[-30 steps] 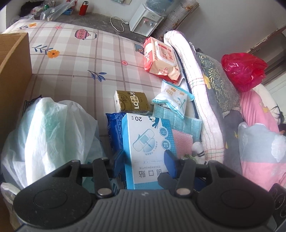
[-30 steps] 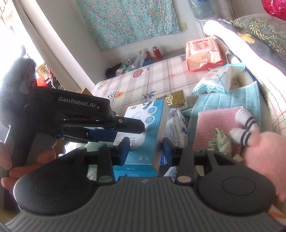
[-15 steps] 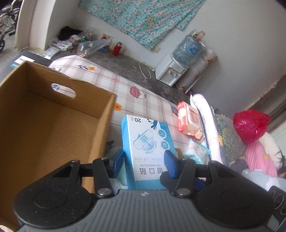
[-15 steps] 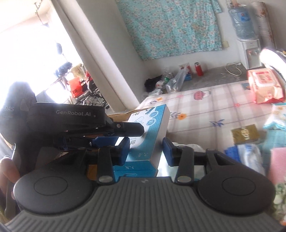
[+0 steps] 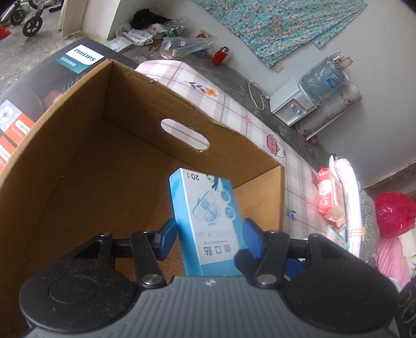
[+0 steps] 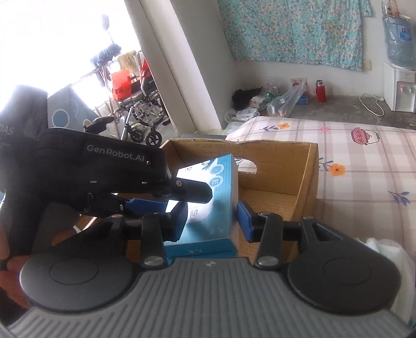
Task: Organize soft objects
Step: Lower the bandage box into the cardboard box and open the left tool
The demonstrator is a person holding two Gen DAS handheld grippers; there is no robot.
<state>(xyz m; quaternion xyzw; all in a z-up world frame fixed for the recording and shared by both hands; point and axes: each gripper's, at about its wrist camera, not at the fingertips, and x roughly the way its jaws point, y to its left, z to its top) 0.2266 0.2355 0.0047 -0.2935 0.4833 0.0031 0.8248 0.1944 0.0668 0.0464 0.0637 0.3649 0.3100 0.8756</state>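
Left gripper (image 5: 209, 238) clamps a blue box (image 5: 208, 223) between its blue pads (image 5: 166, 238), both pads pressed against the box's long sides. The box stands tilted, printed face toward the left wrist camera, its far end marked "20" pointing away. It hangs over the open carton (image 5: 109, 161), above the bare brown floor of the carton and short of the far wall with its oval handle slot (image 5: 184, 136). In the right wrist view the same box (image 6: 215, 197) sits between the fingers of the right gripper (image 6: 212, 217), but a clear gap shows between the box and the right-hand pad (image 6: 244, 215); that gripper stands wide apart and grips nothing. The left gripper (image 6: 145, 202) enters this view from the left, its black body lettered "GenRobot.AI", with a hand (image 6: 10, 270) partly seen at the edge. The carton (image 6: 306, 176) rests on the bed (image 6: 364, 166), whose sheet is pink plaid with flower prints. Farther along the bed lies a pink wipes pack (image 5: 329, 200), beside a folded quilt (image 5: 348, 197) and a red bag (image 5: 394, 214). A water dispenser (image 5: 309, 98) stands against the wall under a floral cloth (image 5: 280, 23).
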